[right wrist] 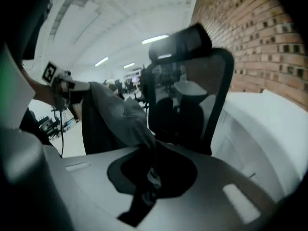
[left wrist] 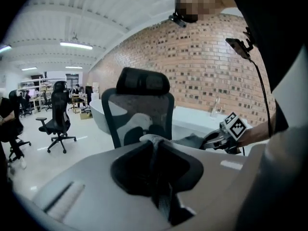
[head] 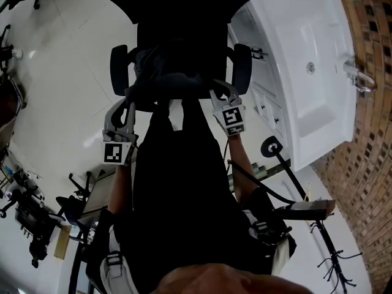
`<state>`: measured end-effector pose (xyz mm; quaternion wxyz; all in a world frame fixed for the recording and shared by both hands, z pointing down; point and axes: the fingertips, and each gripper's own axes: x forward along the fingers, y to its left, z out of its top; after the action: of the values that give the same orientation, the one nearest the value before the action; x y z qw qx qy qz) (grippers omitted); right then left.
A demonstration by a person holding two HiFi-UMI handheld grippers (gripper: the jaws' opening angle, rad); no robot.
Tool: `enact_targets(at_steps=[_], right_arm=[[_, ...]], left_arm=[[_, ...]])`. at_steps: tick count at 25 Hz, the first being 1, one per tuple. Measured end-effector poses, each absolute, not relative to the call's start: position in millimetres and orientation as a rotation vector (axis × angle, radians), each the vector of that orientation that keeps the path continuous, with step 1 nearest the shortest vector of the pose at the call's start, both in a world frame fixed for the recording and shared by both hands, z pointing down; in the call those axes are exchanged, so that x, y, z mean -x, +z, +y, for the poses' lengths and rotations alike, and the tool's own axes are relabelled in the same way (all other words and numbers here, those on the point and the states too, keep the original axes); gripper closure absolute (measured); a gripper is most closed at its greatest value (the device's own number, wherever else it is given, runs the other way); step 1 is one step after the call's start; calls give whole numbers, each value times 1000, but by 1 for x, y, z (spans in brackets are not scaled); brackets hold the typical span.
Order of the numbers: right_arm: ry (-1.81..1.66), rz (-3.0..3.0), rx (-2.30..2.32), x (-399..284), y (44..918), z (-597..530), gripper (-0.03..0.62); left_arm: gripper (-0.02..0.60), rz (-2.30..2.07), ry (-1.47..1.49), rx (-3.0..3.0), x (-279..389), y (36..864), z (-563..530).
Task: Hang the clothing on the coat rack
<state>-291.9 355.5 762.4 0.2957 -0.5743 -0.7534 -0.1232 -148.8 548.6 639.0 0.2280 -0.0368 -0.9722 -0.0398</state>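
both grippers clamped on the dark garment point(head: 174, 182), just before the office chair point(left wrist: 142, 109)
your left gripper point(left wrist: 155, 143) and right gripper point(right wrist: 149, 150) each pinch soft grey cloth; its top edge runs sideways between them, the rest hanging limp toward you. right of the chair, nearer your right gripper, stands a thin black pole stand point(head: 283, 164), maybe the coat rack.

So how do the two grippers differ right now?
The left gripper pinches a pale grey fold of the clothing; the right gripper pinches a darker-looking part. In the head view the left one sits lower in the picture, the right one higher, nearer the white counter. Shared: both are shut on the clothing, facing the office chair.
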Motion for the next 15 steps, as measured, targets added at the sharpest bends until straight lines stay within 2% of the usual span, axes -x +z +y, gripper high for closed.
enact_targets(at_steps=[4, 8, 15], right_arm=[[-22, -2315, 1497, 302, 602, 335, 580], [53, -2625, 1466, 285, 476, 303, 580], [222, -3076, 1248, 164, 307, 221, 580]], left_arm=[[546, -2898, -122, 17, 156, 545, 570], [546, -3143, -58, -320, 168, 446, 569], [546, -3375, 64, -1183, 123, 292, 509]])
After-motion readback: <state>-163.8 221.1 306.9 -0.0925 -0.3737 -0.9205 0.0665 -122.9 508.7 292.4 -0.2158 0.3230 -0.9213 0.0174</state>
